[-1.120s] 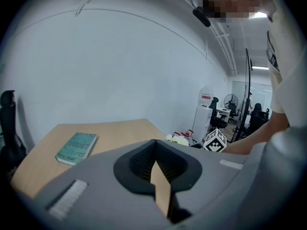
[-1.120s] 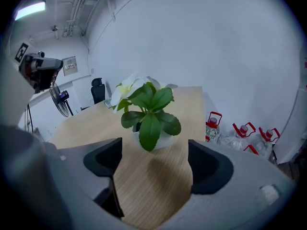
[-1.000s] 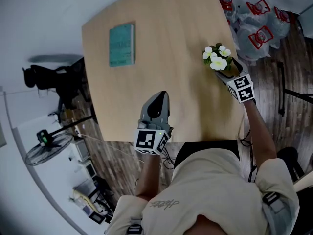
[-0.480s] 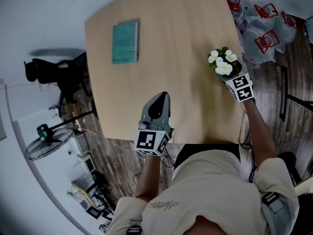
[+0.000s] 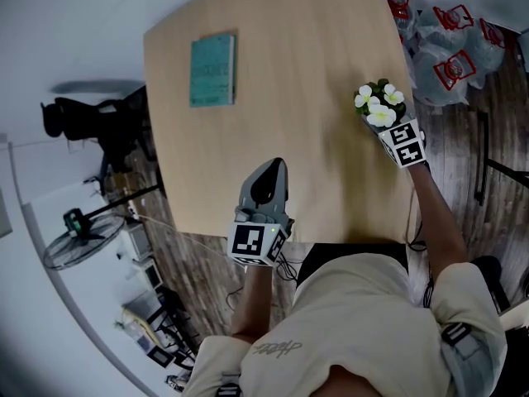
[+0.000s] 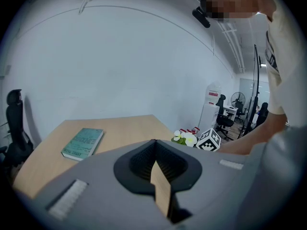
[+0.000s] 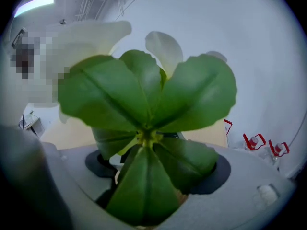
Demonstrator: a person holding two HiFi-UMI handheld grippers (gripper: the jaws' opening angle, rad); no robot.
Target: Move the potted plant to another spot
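Observation:
The potted plant (image 5: 378,106), with white flowers and broad green leaves, stands near the right edge of the wooden table (image 5: 306,56). My right gripper (image 5: 384,126) reaches in from the near side, one jaw on each side of the plant. In the right gripper view the leaves (image 7: 148,128) fill the picture and hide the pot. The jaws stand wide and have just been closing, and I see no pad pressing on the plant. My left gripper (image 5: 264,172) is shut and empty above the table's near edge. From the left gripper view the plant (image 6: 184,138) shows far to the right.
A teal book (image 5: 212,69) lies flat at the table's far left. Plastic bags with red handles (image 5: 446,40) sit on the floor beyond the right edge. A black chair (image 5: 91,131) and a floor fan (image 5: 78,242) stand to the left of the table.
My right gripper has moved in closer to the plant, its marker cube now just behind the flowers. The left gripper has stayed where it was.

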